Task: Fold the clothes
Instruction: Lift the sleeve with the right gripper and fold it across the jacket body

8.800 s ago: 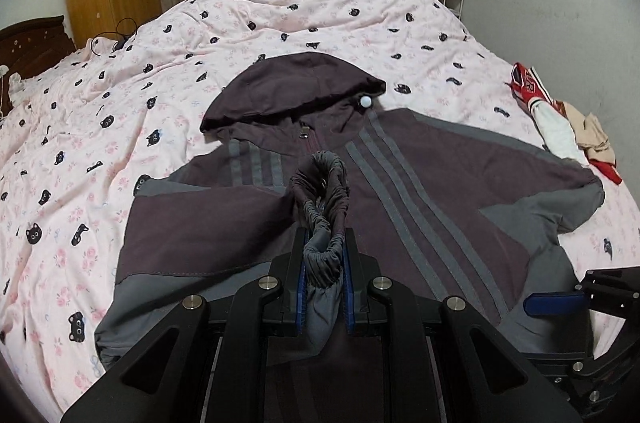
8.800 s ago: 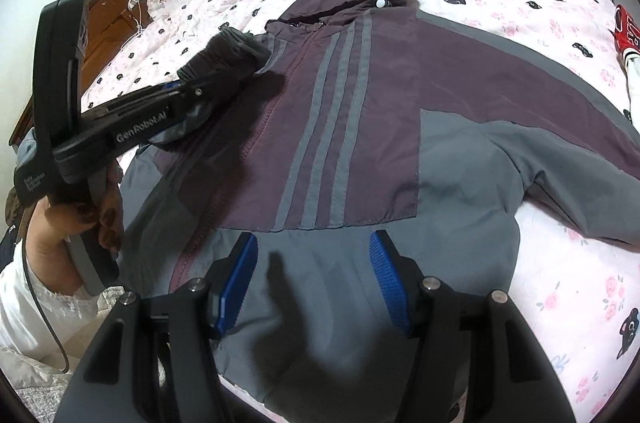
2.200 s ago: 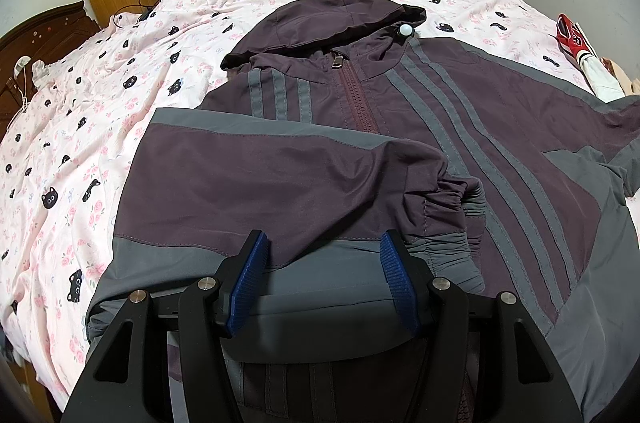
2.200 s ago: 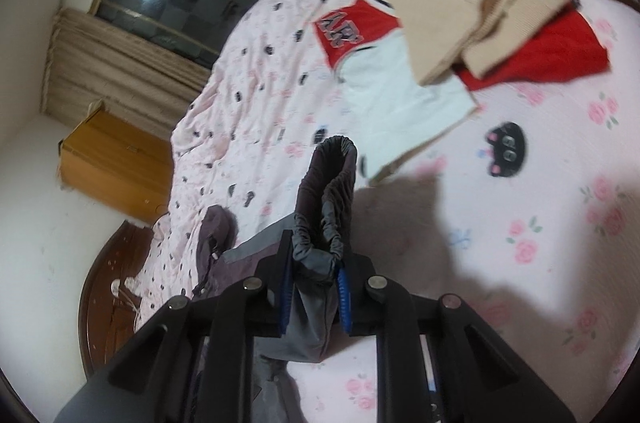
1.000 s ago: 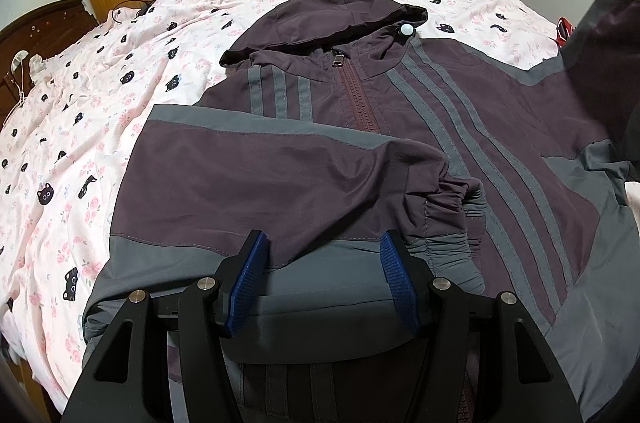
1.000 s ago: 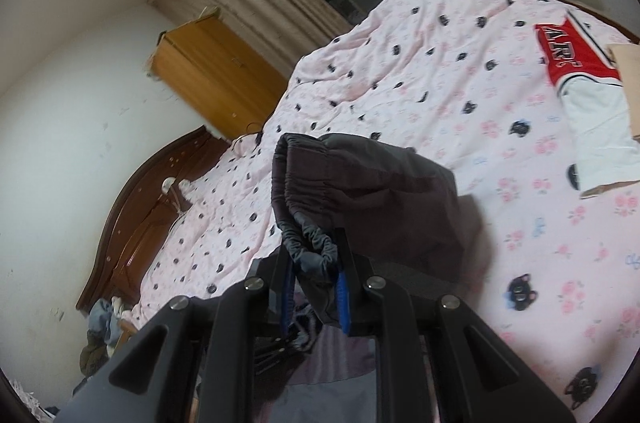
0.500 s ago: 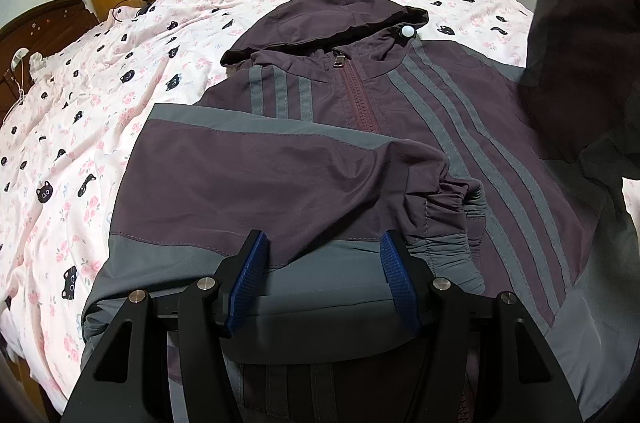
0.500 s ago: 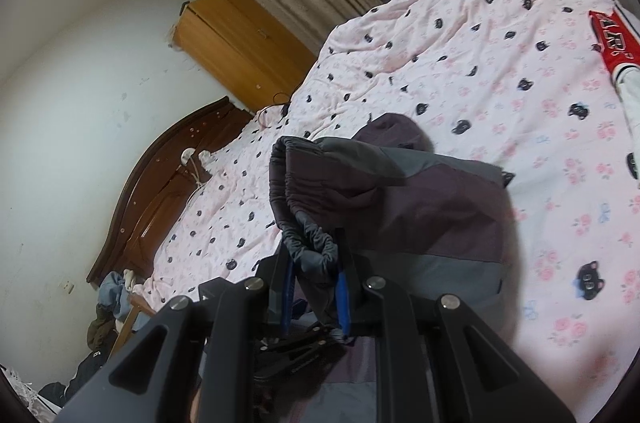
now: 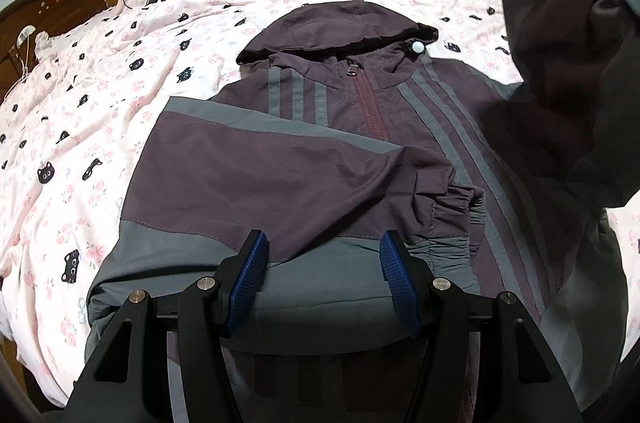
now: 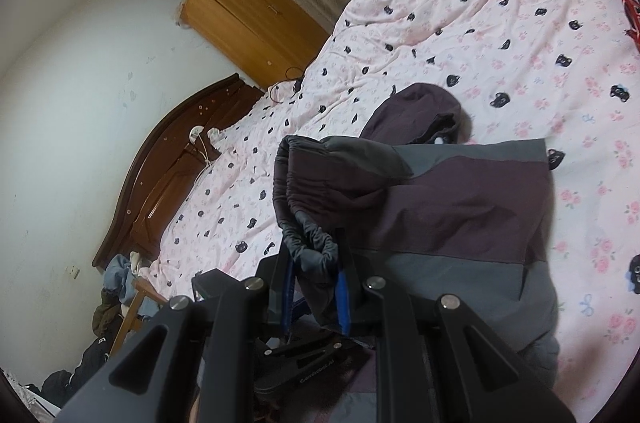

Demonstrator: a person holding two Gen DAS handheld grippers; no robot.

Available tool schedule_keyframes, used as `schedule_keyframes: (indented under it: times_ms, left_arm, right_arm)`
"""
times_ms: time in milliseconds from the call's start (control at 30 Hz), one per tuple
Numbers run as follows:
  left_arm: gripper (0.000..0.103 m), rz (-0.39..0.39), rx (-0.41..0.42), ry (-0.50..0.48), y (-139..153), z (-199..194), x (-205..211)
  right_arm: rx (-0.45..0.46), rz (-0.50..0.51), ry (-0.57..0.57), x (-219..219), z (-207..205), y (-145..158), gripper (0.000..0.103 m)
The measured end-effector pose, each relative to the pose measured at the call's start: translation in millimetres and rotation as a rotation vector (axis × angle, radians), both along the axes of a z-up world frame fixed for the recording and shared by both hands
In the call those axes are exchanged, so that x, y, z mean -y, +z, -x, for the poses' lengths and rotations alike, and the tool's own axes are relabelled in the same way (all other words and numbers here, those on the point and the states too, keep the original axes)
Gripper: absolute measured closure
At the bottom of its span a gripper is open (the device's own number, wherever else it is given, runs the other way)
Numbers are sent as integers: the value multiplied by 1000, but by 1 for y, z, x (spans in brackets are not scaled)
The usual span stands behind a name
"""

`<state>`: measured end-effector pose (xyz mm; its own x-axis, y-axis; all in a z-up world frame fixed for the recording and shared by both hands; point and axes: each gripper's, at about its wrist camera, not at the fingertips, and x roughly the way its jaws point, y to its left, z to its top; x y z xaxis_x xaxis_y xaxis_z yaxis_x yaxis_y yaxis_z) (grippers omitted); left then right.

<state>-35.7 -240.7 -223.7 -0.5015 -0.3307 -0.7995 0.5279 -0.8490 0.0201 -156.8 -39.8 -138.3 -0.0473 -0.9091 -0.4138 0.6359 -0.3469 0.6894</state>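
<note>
A purple and grey hooded jacket (image 9: 360, 127) lies front up on the bed, hood (image 9: 332, 31) pointing away. Its left sleeve (image 9: 280, 175) is folded across the chest, cuff (image 9: 460, 219) near the middle. My left gripper (image 9: 322, 277) hovers open over the jacket's lower hem, nothing between its blue pads. My right gripper (image 10: 314, 289) is shut on the cuff of the right sleeve (image 10: 304, 207), holding it lifted over the jacket body. In the left wrist view that raised sleeve (image 9: 568, 75) hangs at the right edge.
The pink cat-print bedspread (image 9: 120, 71) covers the whole bed. A dark wooden headboard (image 10: 172, 175) and a wooden wardrobe (image 10: 248, 19) stand on the left. Red clothing (image 10: 632, 15) shows at the far right edge. Clothes are piled on a chair (image 10: 124, 287) by the bed.
My right gripper has carried the right sleeve from out beyond the bed's right side inward and up over the jacket. The left gripper has barely moved and stays open.
</note>
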Motion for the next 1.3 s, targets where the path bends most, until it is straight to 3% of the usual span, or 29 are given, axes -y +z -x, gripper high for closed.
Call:
schedule_keyframes:
  times_ms: [500, 933, 1300]
  left_arm:
    - [49, -17, -73, 78, 18, -37, 21]
    - [49, 1, -71, 104, 19, -56, 32]
    - [49, 18, -83, 139, 27, -60, 41]
  right_arm:
    - [24, -71, 118, 37, -24, -29, 85]
    - [28, -153, 206, 65, -49, -56, 85]
    - [25, -258, 209, 78, -54, -79, 85]
